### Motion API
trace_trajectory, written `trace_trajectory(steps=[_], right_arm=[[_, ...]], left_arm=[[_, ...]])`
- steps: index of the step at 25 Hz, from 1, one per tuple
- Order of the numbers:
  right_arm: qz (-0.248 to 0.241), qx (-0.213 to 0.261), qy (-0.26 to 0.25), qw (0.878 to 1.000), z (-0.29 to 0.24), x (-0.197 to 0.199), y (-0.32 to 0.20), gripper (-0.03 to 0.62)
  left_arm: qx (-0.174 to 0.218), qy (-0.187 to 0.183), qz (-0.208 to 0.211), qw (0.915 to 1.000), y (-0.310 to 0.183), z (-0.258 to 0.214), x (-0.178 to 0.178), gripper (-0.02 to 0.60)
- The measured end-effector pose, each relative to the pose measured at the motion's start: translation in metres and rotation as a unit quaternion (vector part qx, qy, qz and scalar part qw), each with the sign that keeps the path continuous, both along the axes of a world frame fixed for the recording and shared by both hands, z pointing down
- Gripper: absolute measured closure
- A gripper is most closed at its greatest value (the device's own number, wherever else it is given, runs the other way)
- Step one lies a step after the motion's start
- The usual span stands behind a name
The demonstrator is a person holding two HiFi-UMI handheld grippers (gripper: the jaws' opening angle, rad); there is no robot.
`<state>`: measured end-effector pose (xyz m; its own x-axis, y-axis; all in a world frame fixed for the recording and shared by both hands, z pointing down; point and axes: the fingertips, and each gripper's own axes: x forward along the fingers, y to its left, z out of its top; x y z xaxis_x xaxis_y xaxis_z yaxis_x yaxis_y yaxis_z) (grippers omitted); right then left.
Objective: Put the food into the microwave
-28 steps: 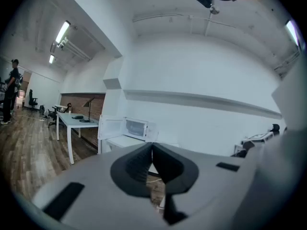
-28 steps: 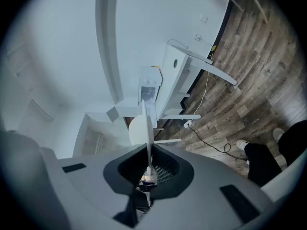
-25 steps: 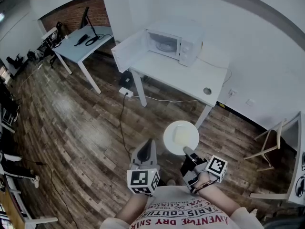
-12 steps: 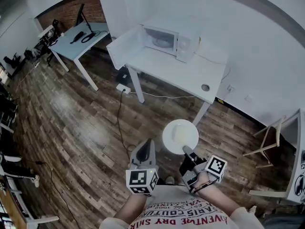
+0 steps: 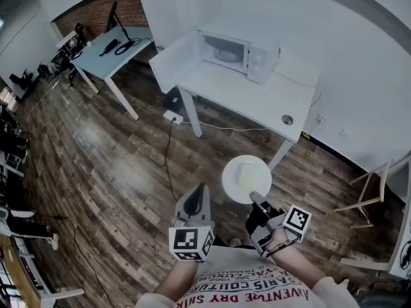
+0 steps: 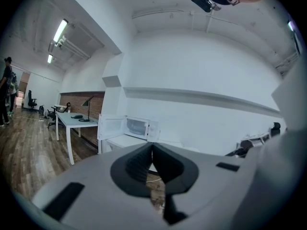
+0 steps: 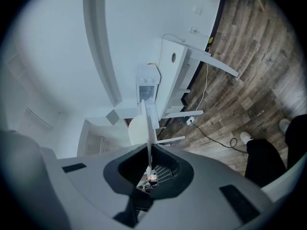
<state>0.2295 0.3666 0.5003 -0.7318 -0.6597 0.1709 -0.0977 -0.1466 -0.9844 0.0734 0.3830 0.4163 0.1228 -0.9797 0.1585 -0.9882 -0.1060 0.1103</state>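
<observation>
Far ahead across the wooden floor: white surface [image 5: 257, 98], carrying the microwave [image 5: 249, 51] toward its back edge. Microwave door [image 5: 174, 61] already swung wide, chamber open to the room. Opening step judged done, then.

Nearer, well apart from that surface and out over the floor: round white plate [image 5: 246, 179], kept roughly level, with pale food [image 5: 246, 174] lying on its middle. Not yet delivered; carrying judged to be the step in hand.

Right gripper [image 5: 255, 198] pinching the plate's near rim, jaws almost together with the thin edge between them. Left gripper [image 5: 201, 191] pressed together on nothing, just beside the right one and clear of the plate.

Left to do, by this reading: cross the gap to the surface, slide plate and food into the chamber, let go, and probably push the door closed.
</observation>
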Motion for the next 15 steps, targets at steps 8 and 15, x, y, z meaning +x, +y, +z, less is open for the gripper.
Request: trace_trajectory(steps=[8,15], right_arm=[[0.016,-0.009,0.018,1.000,0.004,-0.043,-0.049,0.571],[0.058,-0.022,0.013,0.998,-0.004,-0.115,-0.121,0.571]], left_arm=[[-0.012,0.016,0.039,0.9990,-0.065,0.008,-0.037,0.575],[-0.010,0.021,0.072,0.9971,-0.149,-0.005,-0.117,0.575]])
